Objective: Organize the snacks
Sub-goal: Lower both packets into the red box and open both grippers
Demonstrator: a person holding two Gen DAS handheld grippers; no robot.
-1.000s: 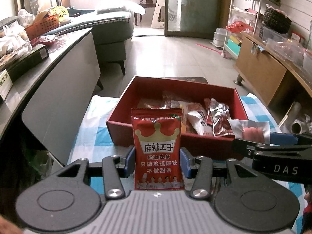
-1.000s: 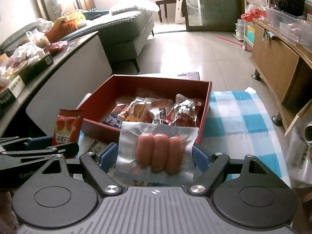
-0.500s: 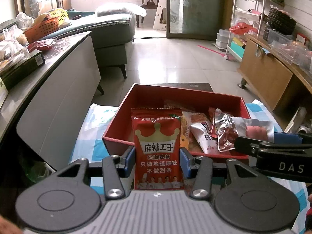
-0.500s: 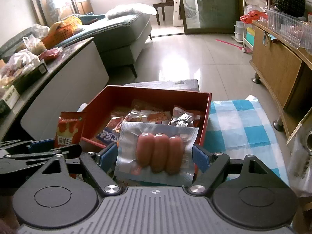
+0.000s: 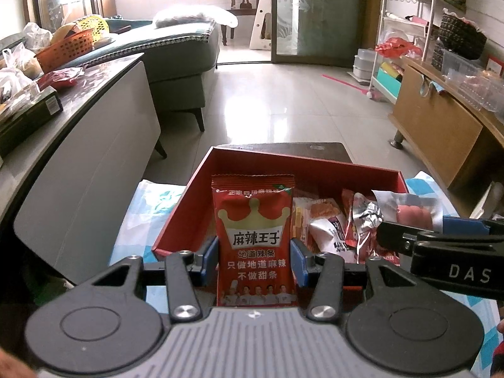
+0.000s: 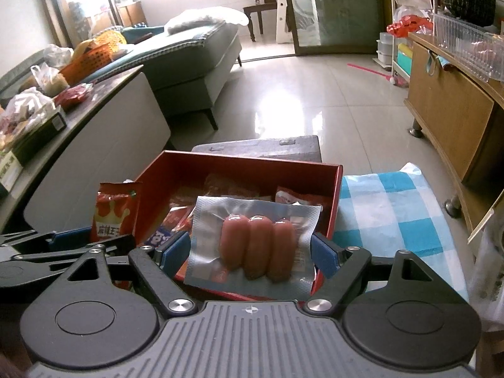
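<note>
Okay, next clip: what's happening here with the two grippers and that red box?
A person is sorting snacks with two handheld grippers. The left gripper has its jaws shut on a red spicy-strip packet; the right gripper clamps a vacuum pack of three sausages. Both are held at the near edge of the red box, which already holds several packets. Neither snack is released yet.

A box (image 6: 334, 208) sits on a cloth (image 6: 393, 208), packets (image 5: 327, 230) inside it. A stool (image 6: 267, 146) stands just behind. A counter (image 5: 94, 145) runs along the left, a sofa (image 5: 176, 56) beyond it, and a cabinet (image 5: 441, 132) on the right.
</note>
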